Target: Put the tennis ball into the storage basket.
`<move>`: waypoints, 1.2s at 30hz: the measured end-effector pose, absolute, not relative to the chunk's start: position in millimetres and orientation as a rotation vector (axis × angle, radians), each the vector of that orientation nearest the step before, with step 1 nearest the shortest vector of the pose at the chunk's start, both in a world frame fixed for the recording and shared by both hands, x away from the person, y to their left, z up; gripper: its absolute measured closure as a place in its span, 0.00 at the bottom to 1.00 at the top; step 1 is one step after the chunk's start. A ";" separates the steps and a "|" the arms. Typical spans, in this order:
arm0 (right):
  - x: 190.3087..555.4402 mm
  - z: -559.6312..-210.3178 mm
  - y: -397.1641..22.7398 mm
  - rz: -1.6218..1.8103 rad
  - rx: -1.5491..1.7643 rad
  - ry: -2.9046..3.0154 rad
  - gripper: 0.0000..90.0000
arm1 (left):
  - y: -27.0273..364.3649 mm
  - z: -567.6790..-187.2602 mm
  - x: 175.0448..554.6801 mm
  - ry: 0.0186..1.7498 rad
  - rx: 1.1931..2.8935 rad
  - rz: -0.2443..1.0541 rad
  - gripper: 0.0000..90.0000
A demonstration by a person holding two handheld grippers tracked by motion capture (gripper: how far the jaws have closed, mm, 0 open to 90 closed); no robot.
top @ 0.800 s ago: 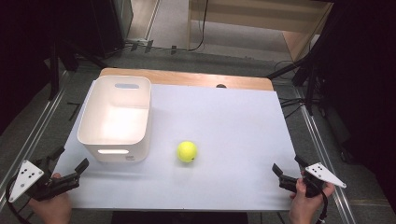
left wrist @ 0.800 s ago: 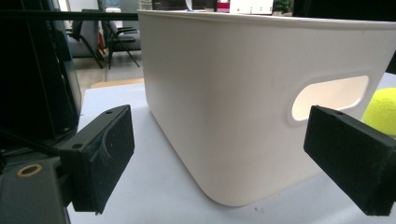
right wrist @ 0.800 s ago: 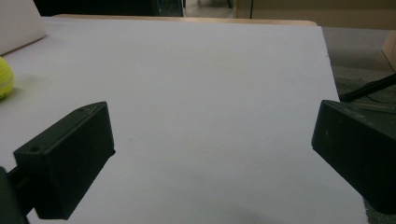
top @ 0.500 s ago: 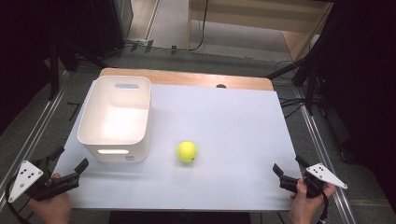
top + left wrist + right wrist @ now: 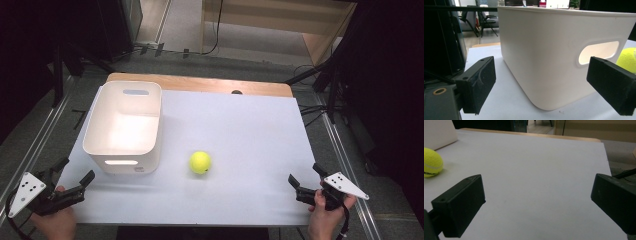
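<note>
One tennis ball [image 5: 200, 162], one white bin [image 5: 125, 127], two parted hand-held grippers.

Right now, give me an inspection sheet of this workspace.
Surface: white table top with a wooden strip along its far edge; bare apart from two things.
Job's things: white bin with handle slots, upright at the left, looks empty; yellow tennis ball on the table to its right, apart from it.
Clutter: nothing seen.
Grippers: left tongs open at the near left corner, facing the bin; right tongs open at the near right edge, holding nothing.
Cables: dark cables on the floor beyond the right edge.
Surroundings: grey floor, metal rails either side, wooden furniture behind.
</note>
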State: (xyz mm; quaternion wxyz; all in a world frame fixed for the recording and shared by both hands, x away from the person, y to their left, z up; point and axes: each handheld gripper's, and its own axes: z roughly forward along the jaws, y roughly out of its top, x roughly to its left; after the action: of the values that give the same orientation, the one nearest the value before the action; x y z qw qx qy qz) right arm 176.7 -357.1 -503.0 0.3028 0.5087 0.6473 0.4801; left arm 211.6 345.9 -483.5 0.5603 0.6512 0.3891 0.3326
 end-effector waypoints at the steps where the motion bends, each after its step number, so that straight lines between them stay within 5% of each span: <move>1: 176.8 -502.4 -355.9 1.271 1.342 1.724 0.00 | 345.8 -483.6 211.8 0.918 1.535 0.783 0.10; 36: 209.4 -474.9 -303.0 1.259 1.196 2.024 0.00 | 344.3 -484.4 211.0 0.912 1.564 0.788 0.09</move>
State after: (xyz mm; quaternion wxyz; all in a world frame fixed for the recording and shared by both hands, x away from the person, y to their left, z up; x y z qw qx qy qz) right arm 209.4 -303.0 -474.9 0.2353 0.4360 0.7376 0.4588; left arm 211.0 344.3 -484.4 0.5511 0.6609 0.3854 0.3331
